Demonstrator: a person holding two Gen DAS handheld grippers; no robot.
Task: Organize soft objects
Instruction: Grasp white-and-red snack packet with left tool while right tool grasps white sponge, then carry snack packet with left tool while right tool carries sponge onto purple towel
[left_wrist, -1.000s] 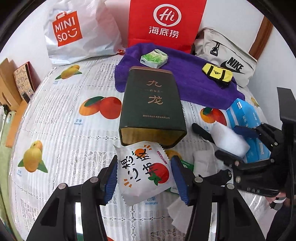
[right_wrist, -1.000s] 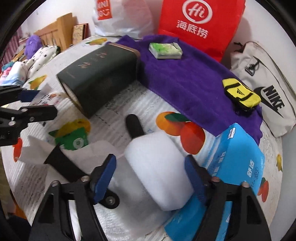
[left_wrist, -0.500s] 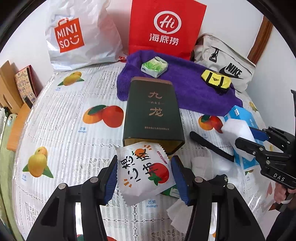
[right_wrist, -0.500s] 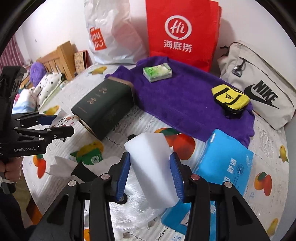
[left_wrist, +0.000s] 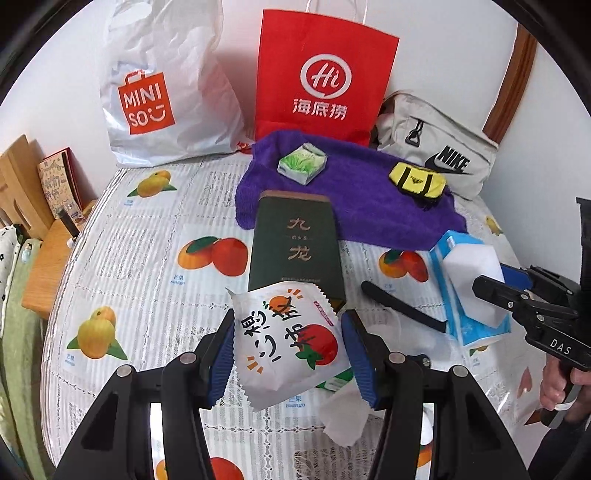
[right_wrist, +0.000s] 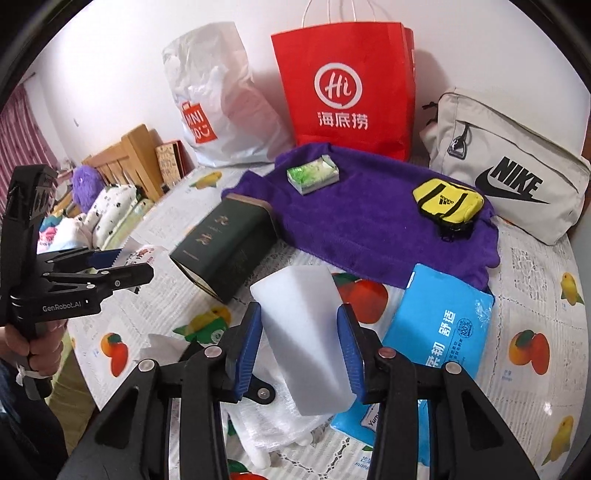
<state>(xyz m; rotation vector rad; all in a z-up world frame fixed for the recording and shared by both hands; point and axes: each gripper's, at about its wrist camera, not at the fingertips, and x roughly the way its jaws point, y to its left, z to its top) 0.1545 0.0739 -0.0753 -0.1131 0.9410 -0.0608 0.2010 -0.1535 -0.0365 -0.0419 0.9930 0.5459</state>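
Note:
My left gripper (left_wrist: 288, 350) is shut on a white snack packet (left_wrist: 288, 339) with a tomato print, held above the fruit-print tablecloth (left_wrist: 147, 266). My right gripper (right_wrist: 300, 350) is shut on a white foam block (right_wrist: 303, 332), lifted above the table. The right gripper (left_wrist: 513, 291) and its foam block (left_wrist: 472, 264) also show at the right in the left wrist view. The left gripper (right_wrist: 122, 264) shows at the left in the right wrist view. A purple towel (right_wrist: 369, 229) lies at the back with a green tissue pack (right_wrist: 313, 173) and a yellow pouch (right_wrist: 447, 201) on it.
A dark green tin (left_wrist: 297, 247) lies on its side mid-table. A blue tissue pack (right_wrist: 439, 332) lies right of it. A red paper bag (left_wrist: 321, 77), a white Miniso bag (left_wrist: 162, 92) and a beige Nike bag (left_wrist: 436, 147) stand at the back. White cloths (right_wrist: 280, 424) and a black strap (left_wrist: 402, 306) lie near.
My right gripper has shut on the foam block and lifted it off the table. My left gripper, holding the snack packet, has risen and drawn back a little.

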